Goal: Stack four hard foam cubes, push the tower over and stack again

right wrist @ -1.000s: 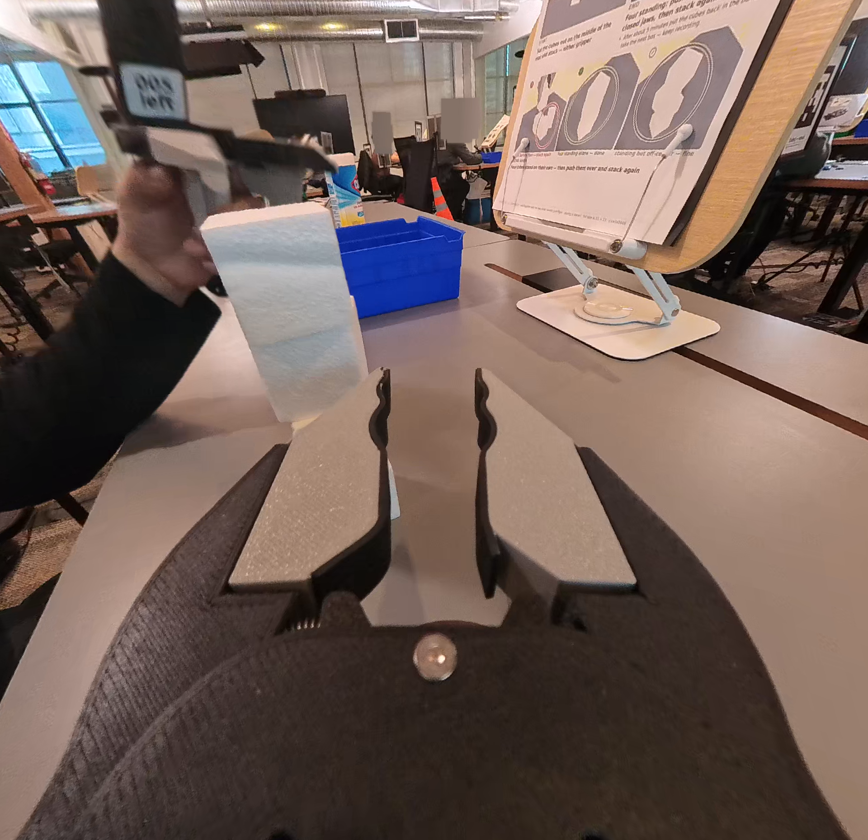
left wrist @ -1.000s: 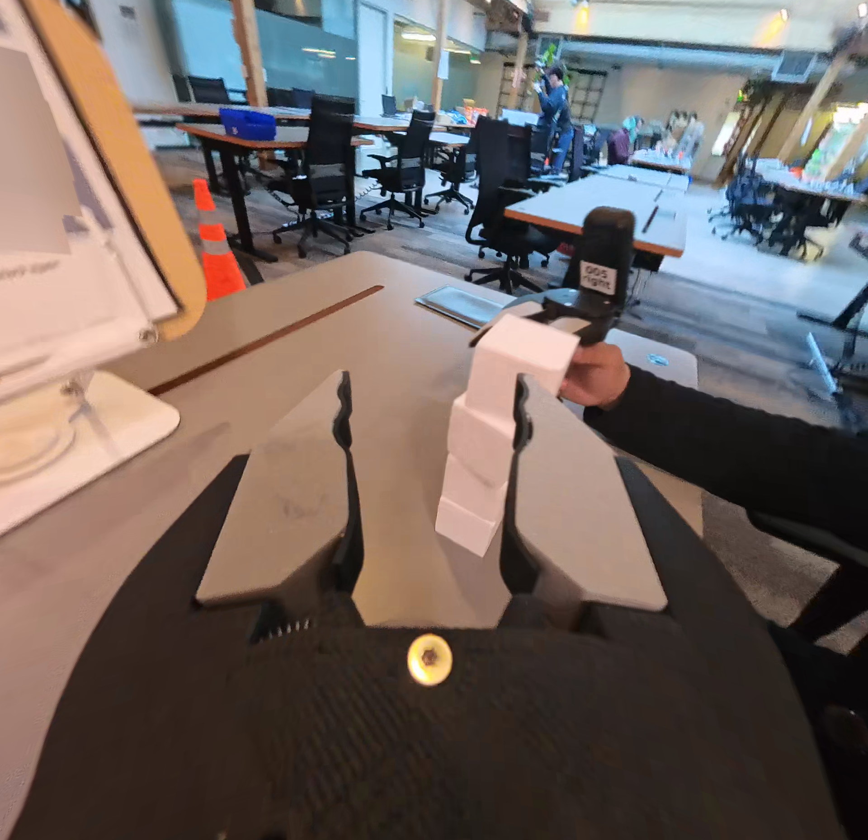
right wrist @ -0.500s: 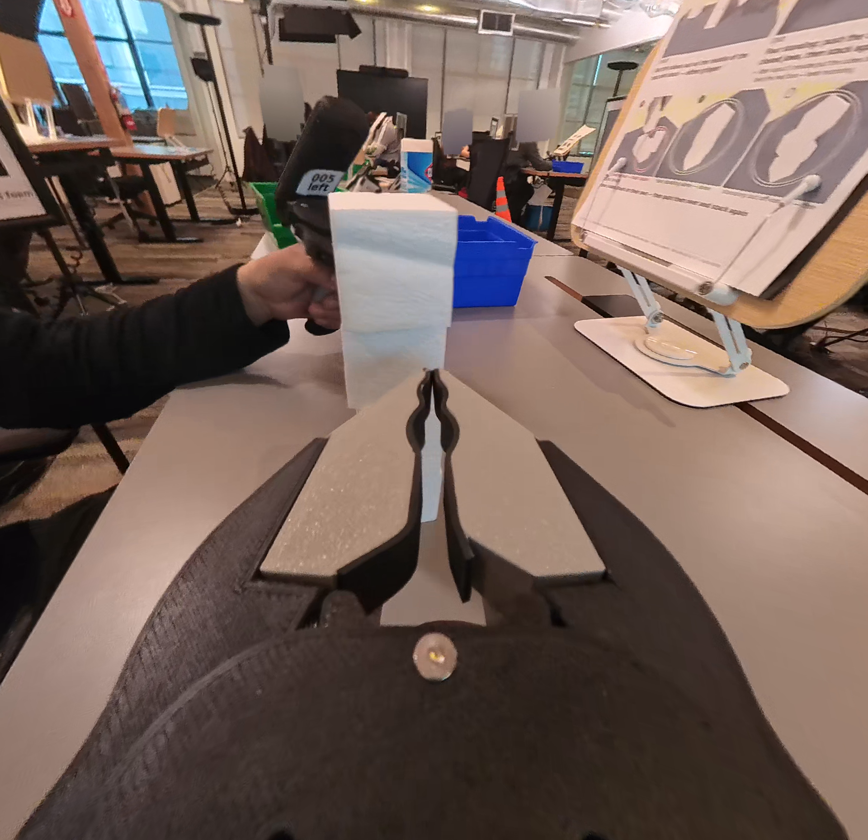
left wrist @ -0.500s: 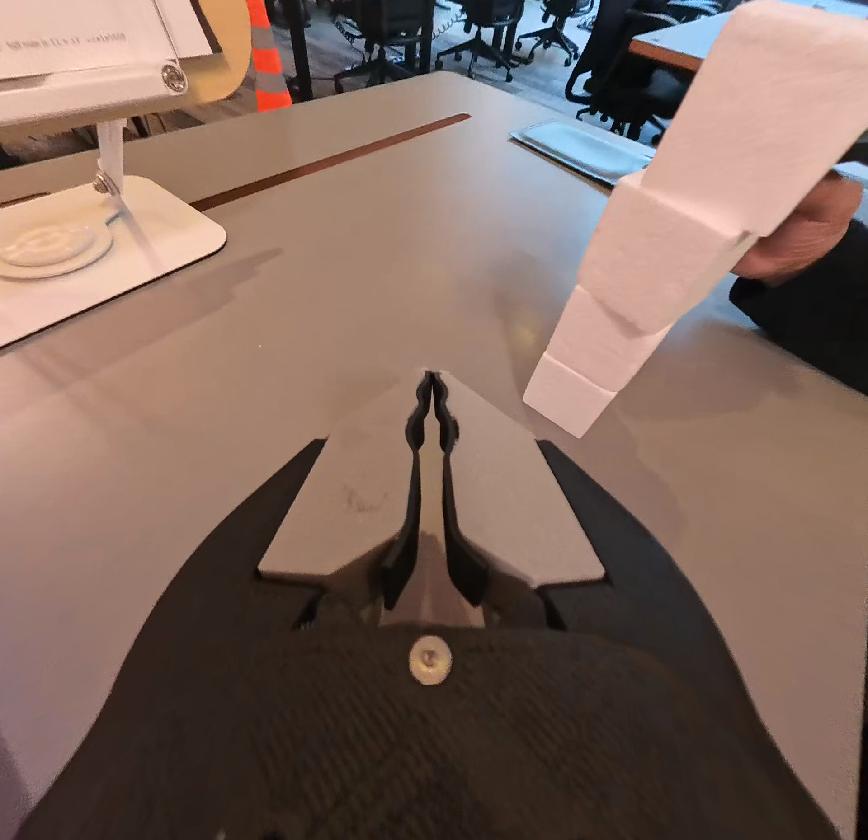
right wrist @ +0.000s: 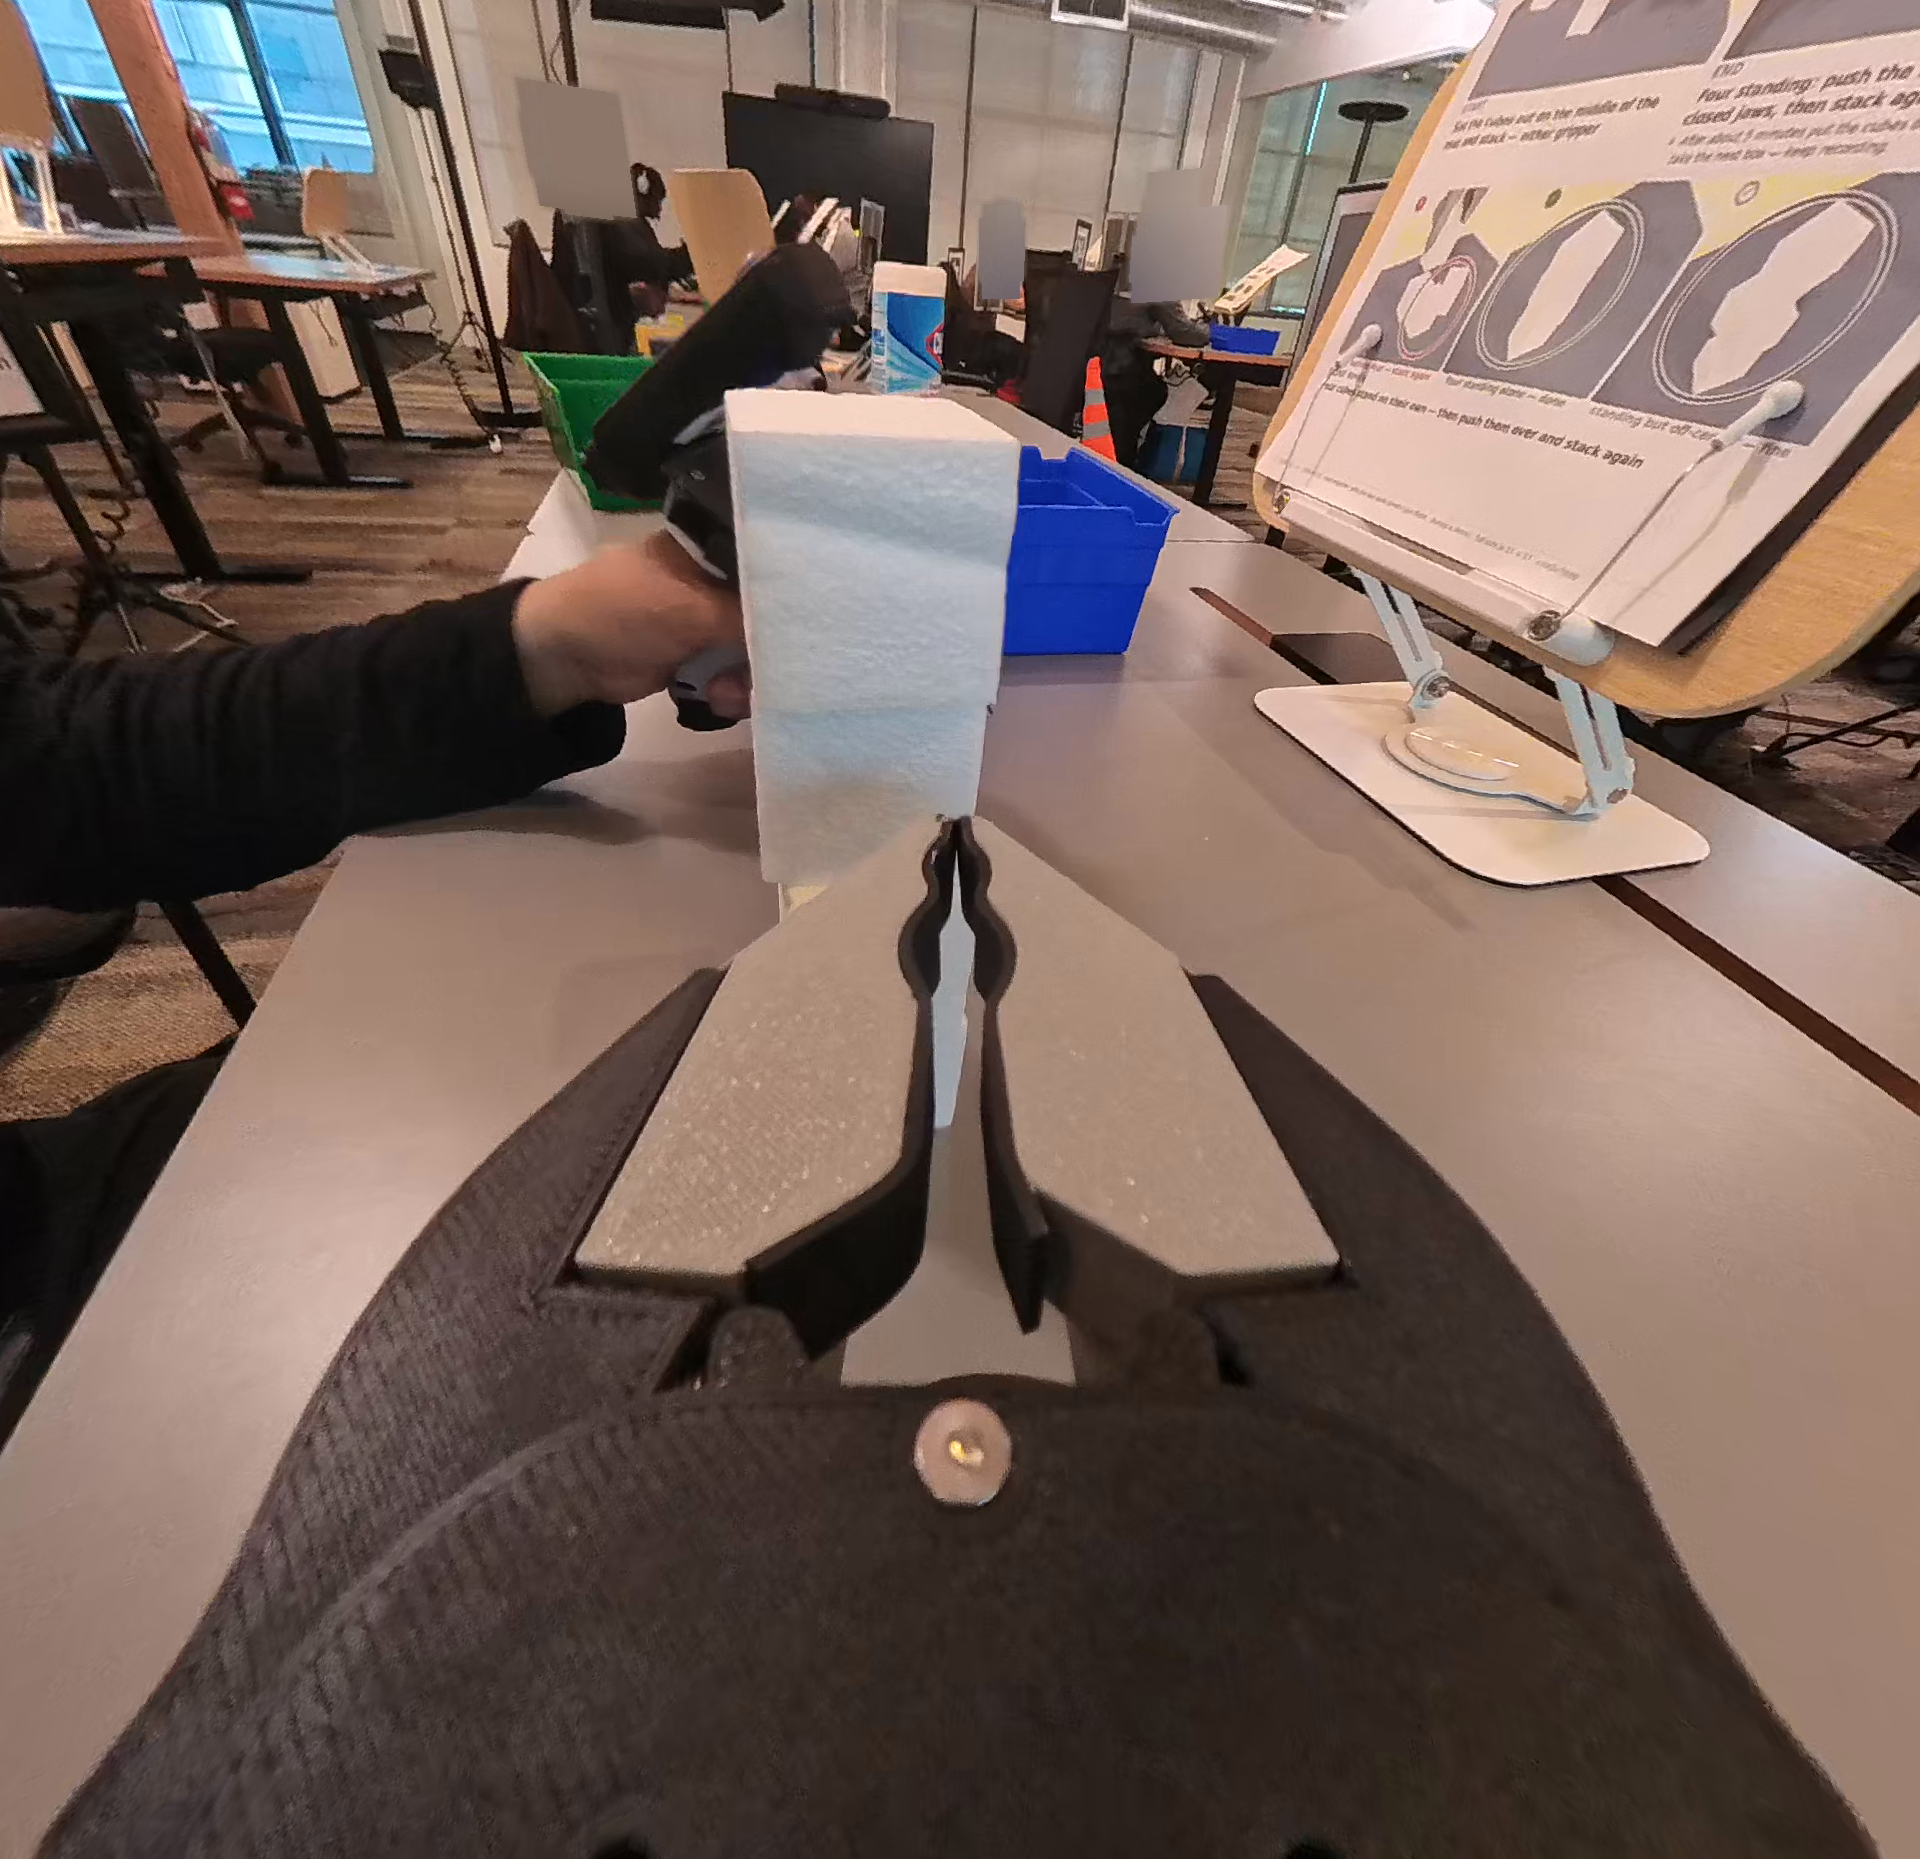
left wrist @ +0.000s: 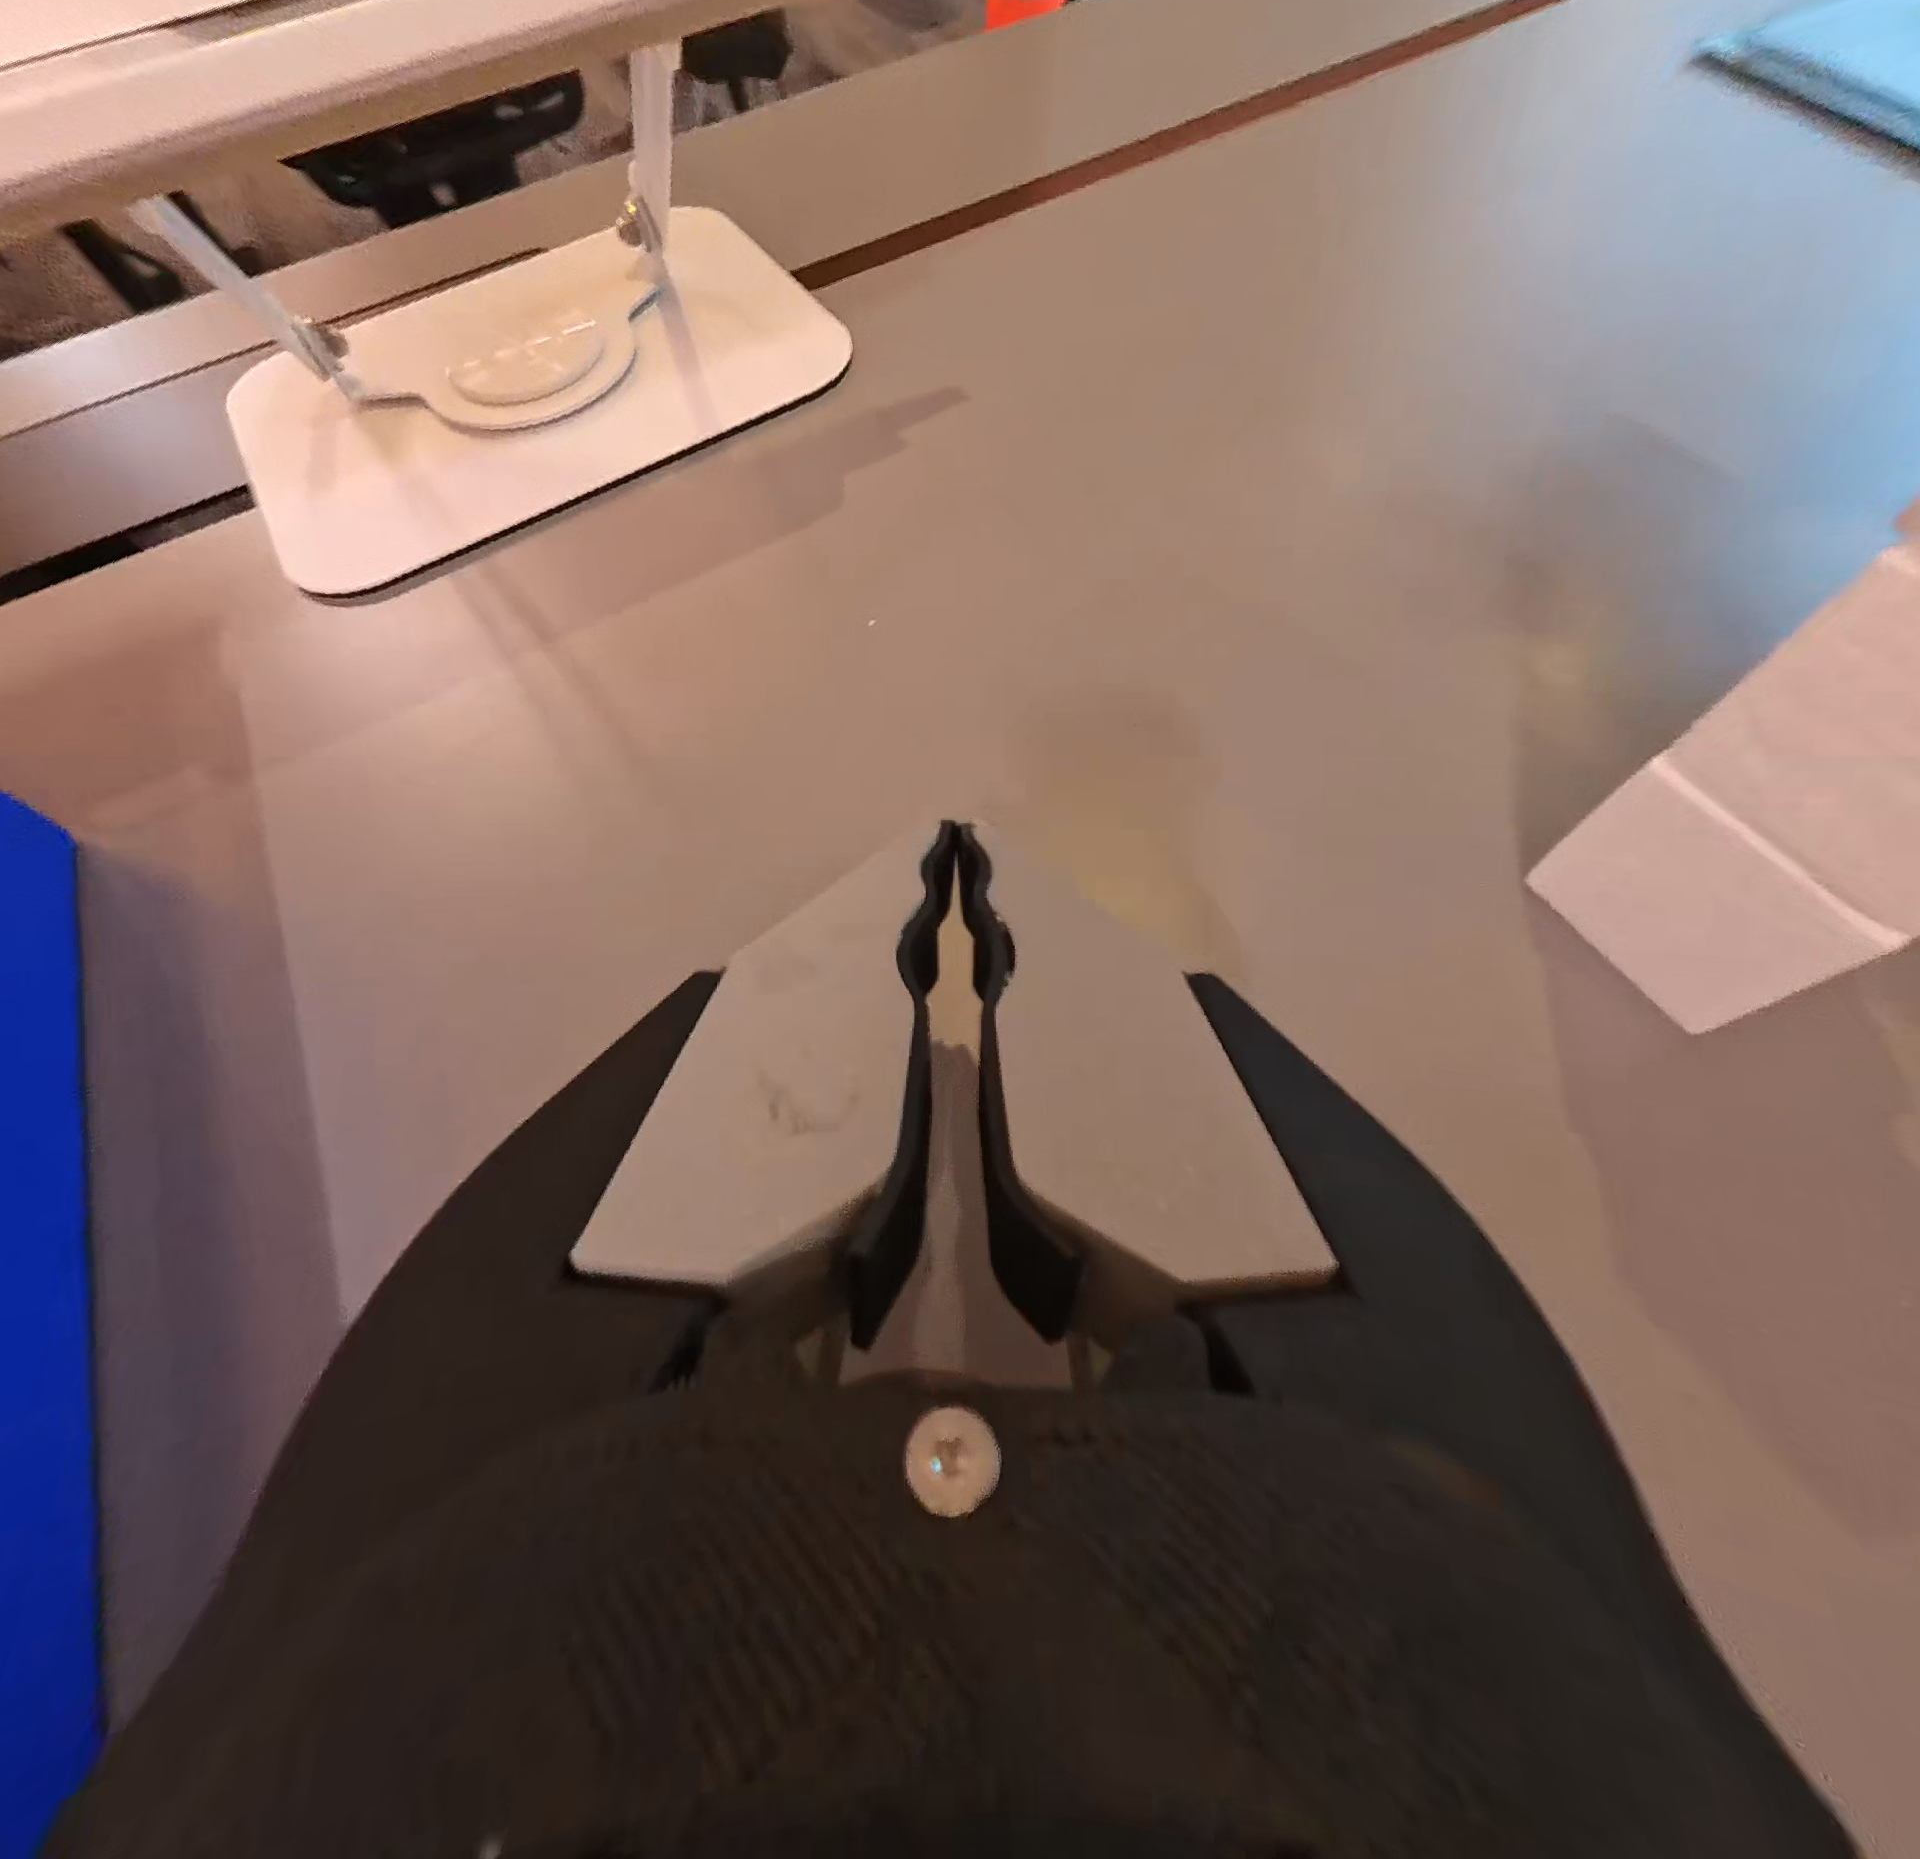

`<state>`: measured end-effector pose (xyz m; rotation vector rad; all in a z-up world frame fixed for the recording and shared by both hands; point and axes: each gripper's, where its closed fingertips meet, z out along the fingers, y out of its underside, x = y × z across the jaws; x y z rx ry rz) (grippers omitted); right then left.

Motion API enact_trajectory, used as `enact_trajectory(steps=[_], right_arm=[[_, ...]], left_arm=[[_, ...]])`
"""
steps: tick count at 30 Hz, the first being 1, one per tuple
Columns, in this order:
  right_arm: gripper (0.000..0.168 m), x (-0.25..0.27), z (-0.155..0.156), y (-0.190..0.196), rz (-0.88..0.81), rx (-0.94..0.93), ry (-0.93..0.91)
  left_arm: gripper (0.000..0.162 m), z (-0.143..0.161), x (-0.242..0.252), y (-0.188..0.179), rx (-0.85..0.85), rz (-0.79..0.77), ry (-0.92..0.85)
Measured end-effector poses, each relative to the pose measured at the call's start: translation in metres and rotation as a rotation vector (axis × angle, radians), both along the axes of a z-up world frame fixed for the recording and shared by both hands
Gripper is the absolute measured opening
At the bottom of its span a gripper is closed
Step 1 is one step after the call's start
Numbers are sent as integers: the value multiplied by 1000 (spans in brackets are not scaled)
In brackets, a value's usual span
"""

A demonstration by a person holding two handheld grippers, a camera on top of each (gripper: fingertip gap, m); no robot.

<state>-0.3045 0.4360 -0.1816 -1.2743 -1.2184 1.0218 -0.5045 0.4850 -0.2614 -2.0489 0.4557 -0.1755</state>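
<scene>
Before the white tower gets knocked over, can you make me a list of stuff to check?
1. Tower standing: ok. The foam cube tower is upright on the grey table, layers a bit offset.
2. Four cubes stacked: cannot tell. The bottom is hidden behind the right tongs.
3. Right tongs shut for pushing: ok, tips together just in front of the tower.
4. Left tongs shut: ok, holding nothing.
5. Left tongs away from the tower: ok in the left wrist view, the tower sits off to the side.
6. Blue bin and white stand apart from the tower: ok.
</scene>
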Motion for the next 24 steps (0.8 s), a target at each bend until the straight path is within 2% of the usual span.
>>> enact_trajectory(steps=[3,14,24], right_arm=[[0,-1,-2,-2,-4,17,-22],[0,-2,-23,-12,-31,4,-90],[0,13,-25,-8,-292,-119,-113]], left_arm=[[0,-6,-5,2,-3,24,63],[0,-11,-12,3,-30,54,53],[1,-16,-12,2,-59,46,51]])
